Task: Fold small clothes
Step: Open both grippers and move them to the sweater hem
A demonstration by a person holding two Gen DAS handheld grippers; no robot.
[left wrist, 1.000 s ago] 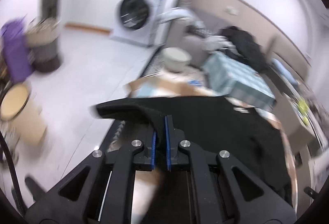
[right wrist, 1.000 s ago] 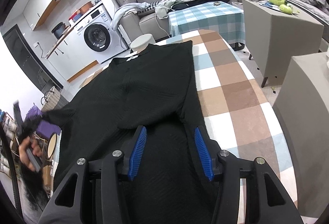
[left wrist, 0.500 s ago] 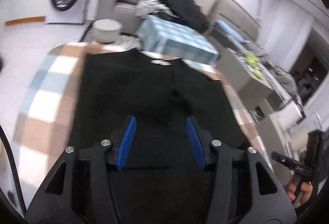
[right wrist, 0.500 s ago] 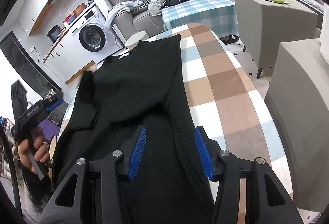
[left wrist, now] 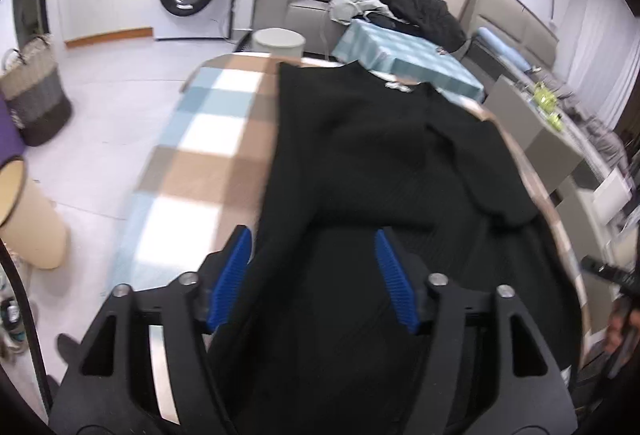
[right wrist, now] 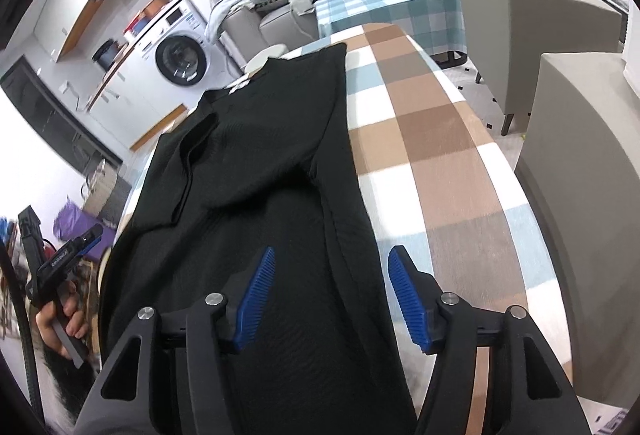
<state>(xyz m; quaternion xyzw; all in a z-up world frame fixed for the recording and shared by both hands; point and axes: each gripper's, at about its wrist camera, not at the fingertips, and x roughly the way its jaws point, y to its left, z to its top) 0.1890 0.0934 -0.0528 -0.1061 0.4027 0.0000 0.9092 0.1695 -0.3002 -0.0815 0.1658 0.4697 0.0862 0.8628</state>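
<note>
The near hem of the black garment (left wrist: 372, 171) is disappearing beneath both gripper bodies, so its lower edge is not showing in either view. In the left wrist view the garment's far right side is running out toward the dark rim, where a hand (left wrist: 618, 327) and the right tool are only partly showing and blurred. The small white label at the garment's neckline is too small to read.

The garment is lying flat on the worktop (left wrist: 208, 163), neckline away from the cameras, with both sleeves folded in across the chest so that they are overlapping the body panel. Its cloth is looking finely ribbed and matte, with soft creases where the sleeves are crossing.

The worktop is wearing a checked cover of brown, white and pale blue squares, and its far end beyond the garment's neckline is rounded.

The left gripper (left wrist: 314, 277) is standing released, its jaws having just been opening, with the garment's cloth lying between the ribbed blue pads (left wrist: 232, 275) but not pinched. The right gripper (right wrist: 332, 299) is likewise released, its jaws having just been widening, straddling the garment's right edge without pressing on it. In the right wrist view, the left hand (right wrist: 60, 319) is gripping its tool beside the garment's left edge.
</note>
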